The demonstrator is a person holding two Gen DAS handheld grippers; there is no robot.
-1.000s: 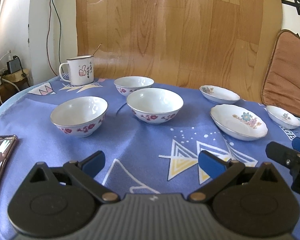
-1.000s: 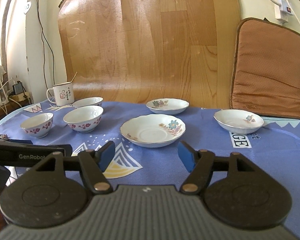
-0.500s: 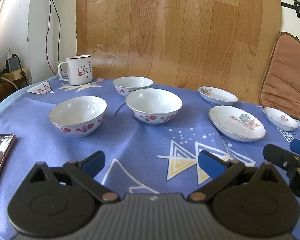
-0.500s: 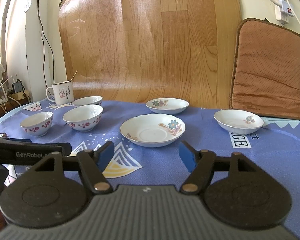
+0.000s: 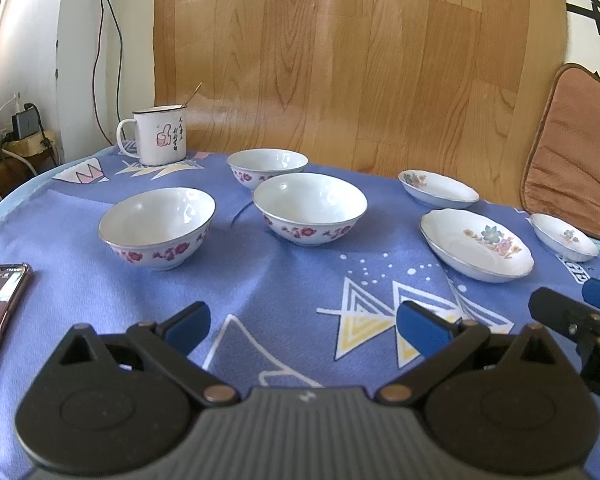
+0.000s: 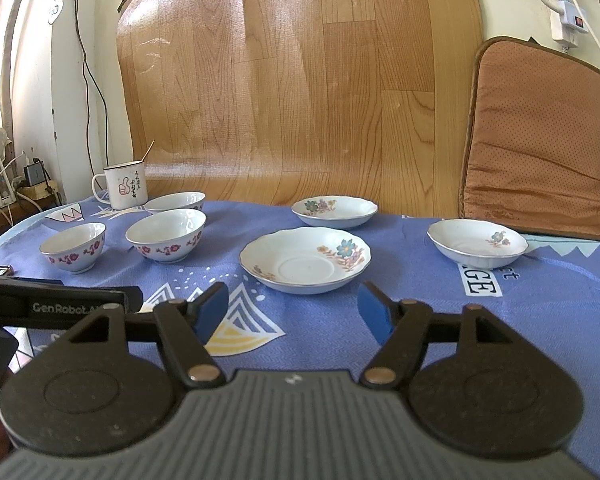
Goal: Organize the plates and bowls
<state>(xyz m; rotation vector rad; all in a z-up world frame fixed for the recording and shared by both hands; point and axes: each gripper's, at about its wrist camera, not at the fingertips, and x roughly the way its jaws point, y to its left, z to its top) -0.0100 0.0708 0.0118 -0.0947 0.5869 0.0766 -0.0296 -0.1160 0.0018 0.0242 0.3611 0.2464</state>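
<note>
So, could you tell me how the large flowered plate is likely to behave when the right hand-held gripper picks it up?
The large plate looks like glazed ceramic, so probably rigid, slick and breakable if dropped. Its rim is thin and flared, so the open right hand-held gripper would likely pinch an edge, and the plate may sag or tilt. It sits on a tablecloth, so pushing it might bunch the fabric.

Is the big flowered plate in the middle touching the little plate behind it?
Apart. The right wrist view shows a strip of blue cloth between the big plate and the little plate behind it.
</note>
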